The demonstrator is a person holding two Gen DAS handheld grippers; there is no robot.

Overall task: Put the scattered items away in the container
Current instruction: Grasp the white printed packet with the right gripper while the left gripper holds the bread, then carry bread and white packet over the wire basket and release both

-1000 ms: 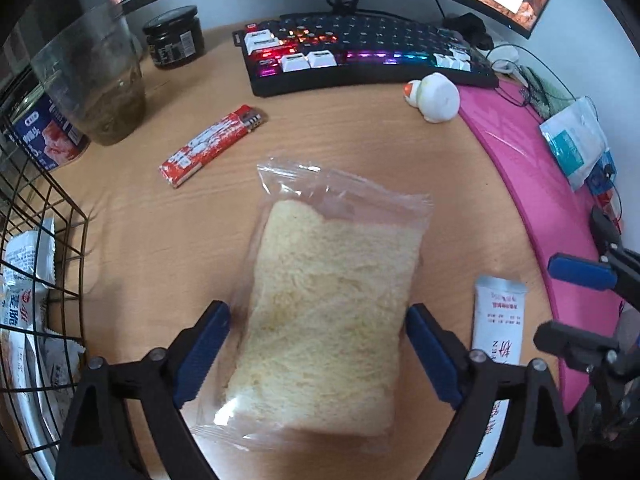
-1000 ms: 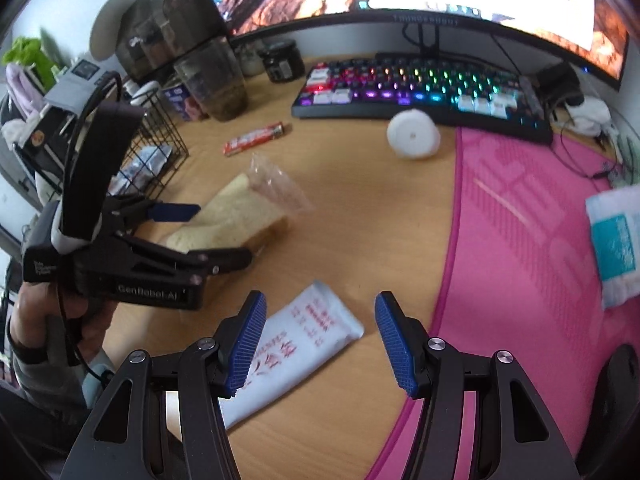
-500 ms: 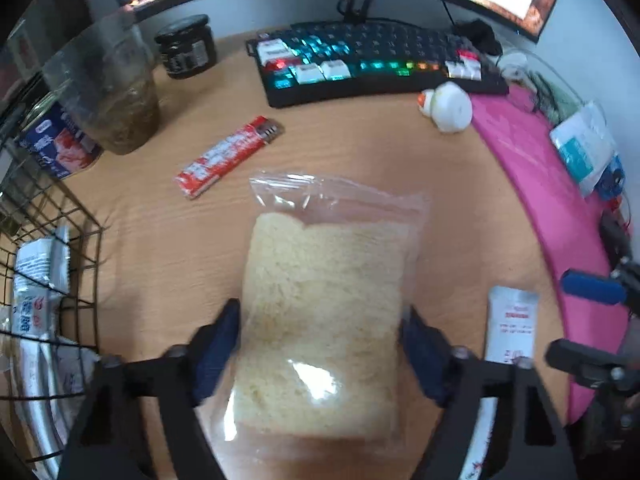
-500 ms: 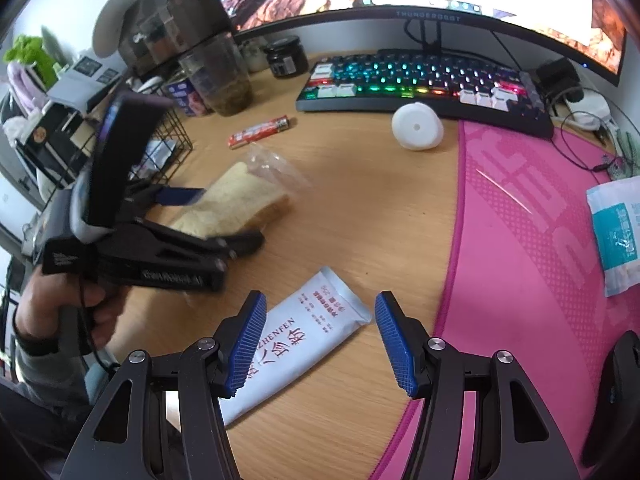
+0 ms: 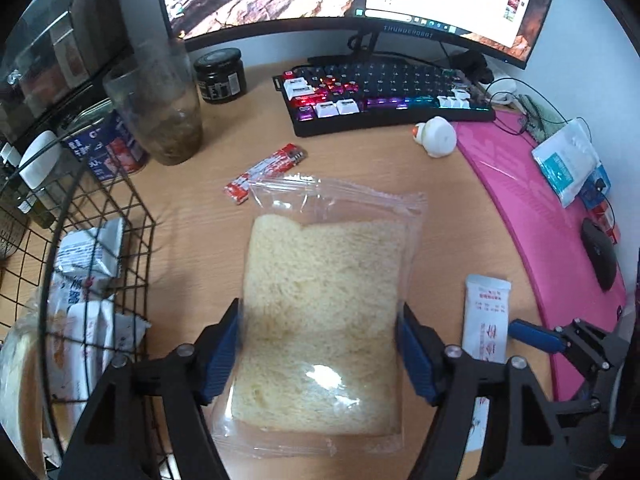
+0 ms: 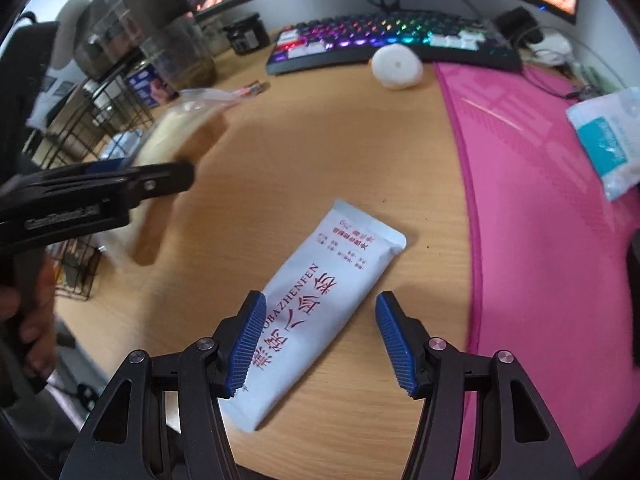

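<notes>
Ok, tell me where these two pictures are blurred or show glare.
Left wrist view: mostly sharp, a white glare spot on the bread bag, fisheye bending at the edges. Right wrist view: the left hand-held gripper and the bread it carries are smeared by motion; the white sachet stays readable.

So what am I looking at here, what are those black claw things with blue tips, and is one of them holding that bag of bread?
Each claw is a hand-held grasping tool; a person carries one in each hand, and each has a camera looking along its two fingers. So there are two pictures, one from each tool.

In the left view, the left tool is closed on a clear bag of bread, its blue pads pressed against the bag's sides. Beside it stands the wire basket, already holding packets.

In the right view, the right tool hangs over a white sachet on the wooden desk; its jaws are opening and grip nothing. A keyboard and pink mat lie behind.
</notes>
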